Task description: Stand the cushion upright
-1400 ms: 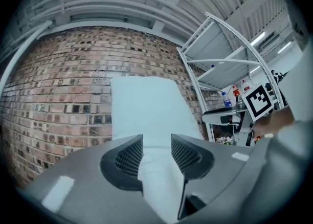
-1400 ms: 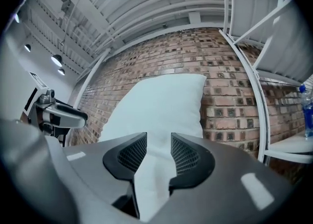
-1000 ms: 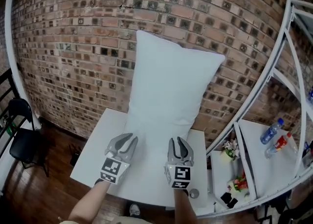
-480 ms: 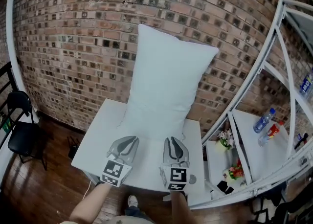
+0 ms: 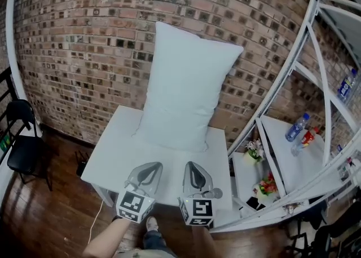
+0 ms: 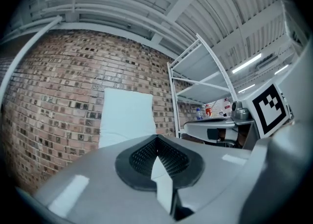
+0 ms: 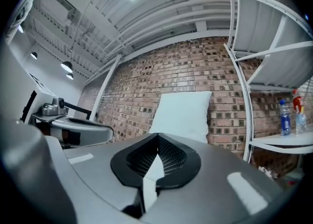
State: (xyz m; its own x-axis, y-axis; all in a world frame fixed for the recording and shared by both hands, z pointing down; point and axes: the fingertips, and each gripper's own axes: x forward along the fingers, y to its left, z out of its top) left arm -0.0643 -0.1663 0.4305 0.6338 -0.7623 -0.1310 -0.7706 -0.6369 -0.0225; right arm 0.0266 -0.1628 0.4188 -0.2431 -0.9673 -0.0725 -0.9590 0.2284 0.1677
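The white cushion [image 5: 185,85] stands upright on the white table [image 5: 113,158] and leans against the brick wall; it also shows in the left gripper view [image 6: 126,115] and the right gripper view [image 7: 183,111]. My left gripper [image 5: 149,167] hovers over the table's near edge, well short of the cushion, its jaws shut with nothing between them. My right gripper [image 5: 192,168] is beside it, also shut and empty. Neither touches the cushion.
A white metal shelf rack [image 5: 293,138] stands to the right, with bottles [image 5: 298,127] and small items [image 5: 265,186] on its shelves. A black chair [image 5: 22,150] sits at the far left on the wooden floor. The brick wall [image 5: 84,43] backs the table.
Both grippers have drawn back from the cushion's base toward the table's near edge, and their jaws have closed. The cushion stays upright against the wall.
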